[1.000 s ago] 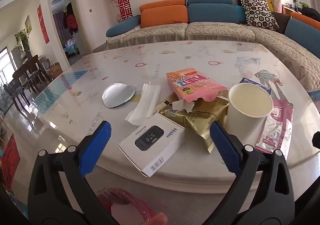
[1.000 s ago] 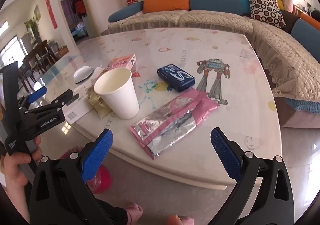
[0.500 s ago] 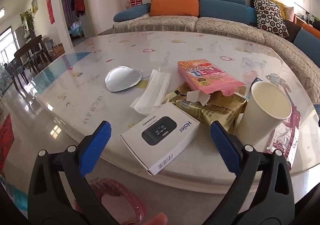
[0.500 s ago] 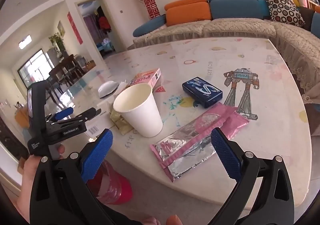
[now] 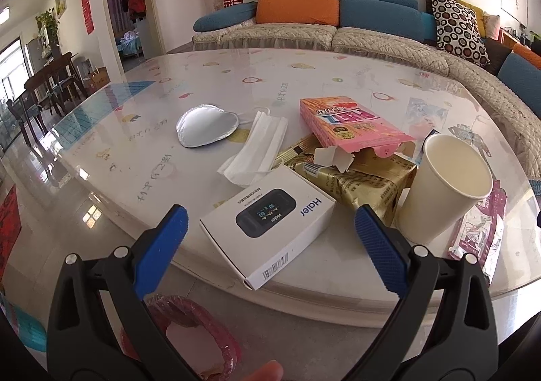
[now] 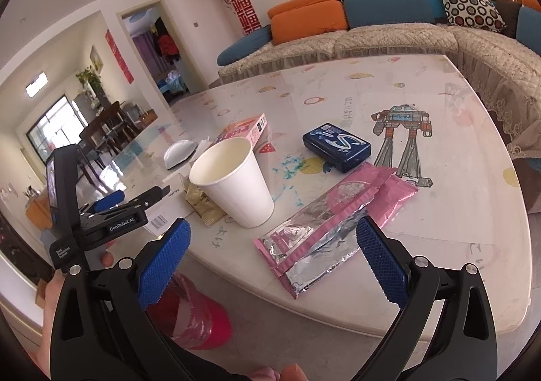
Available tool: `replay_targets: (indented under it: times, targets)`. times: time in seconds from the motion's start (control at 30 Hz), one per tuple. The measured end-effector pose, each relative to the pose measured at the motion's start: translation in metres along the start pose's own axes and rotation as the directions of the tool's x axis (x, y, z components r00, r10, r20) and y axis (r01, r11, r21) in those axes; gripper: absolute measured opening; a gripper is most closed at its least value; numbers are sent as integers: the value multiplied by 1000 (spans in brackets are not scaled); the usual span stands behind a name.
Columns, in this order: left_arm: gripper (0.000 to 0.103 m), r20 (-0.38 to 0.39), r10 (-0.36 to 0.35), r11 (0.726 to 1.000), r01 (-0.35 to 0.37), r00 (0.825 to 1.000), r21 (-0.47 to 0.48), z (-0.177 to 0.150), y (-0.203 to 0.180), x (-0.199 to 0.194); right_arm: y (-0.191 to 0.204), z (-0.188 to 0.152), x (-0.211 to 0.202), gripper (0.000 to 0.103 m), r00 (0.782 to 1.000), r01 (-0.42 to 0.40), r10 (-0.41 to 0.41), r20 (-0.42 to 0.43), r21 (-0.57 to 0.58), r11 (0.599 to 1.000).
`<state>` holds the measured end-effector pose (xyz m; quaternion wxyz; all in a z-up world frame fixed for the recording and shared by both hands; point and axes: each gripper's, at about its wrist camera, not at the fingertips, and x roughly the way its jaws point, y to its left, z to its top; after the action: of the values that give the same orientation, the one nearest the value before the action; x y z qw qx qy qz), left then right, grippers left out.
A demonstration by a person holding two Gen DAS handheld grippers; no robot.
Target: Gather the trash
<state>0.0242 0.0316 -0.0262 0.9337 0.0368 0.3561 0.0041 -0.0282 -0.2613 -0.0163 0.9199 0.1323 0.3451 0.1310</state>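
Note:
My left gripper is open and empty, just before the table's near edge, facing a white Haier box. Behind the box lie a white tissue, a gold wrapper, a pink carton, a silver foil lid and a white paper cup. My right gripper is open and empty, in front of a pink and silver wrapper, the cup and a blue gum pack. A red bin with a plastic liner stands on the floor below; it also shows in the left wrist view.
The table has a rounded near edge. A sofa with cushions wraps its far and right sides. A doorway and dining chairs are at the left. The left gripper's body shows in the right wrist view.
Both grippers have moved closer to the table edge and the litter looks larger. The right view has swung left, bringing the left gripper further into sight. Nothing was grasped.

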Motion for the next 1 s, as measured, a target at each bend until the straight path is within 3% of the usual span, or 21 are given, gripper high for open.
replay_targets:
  times: [1.0]
  targets:
    - [97, -11, -2, 1000, 2, 1000, -18, -1, 2, 7, 2, -6, 9, 97, 999, 30, -31, -34, -33, 999]
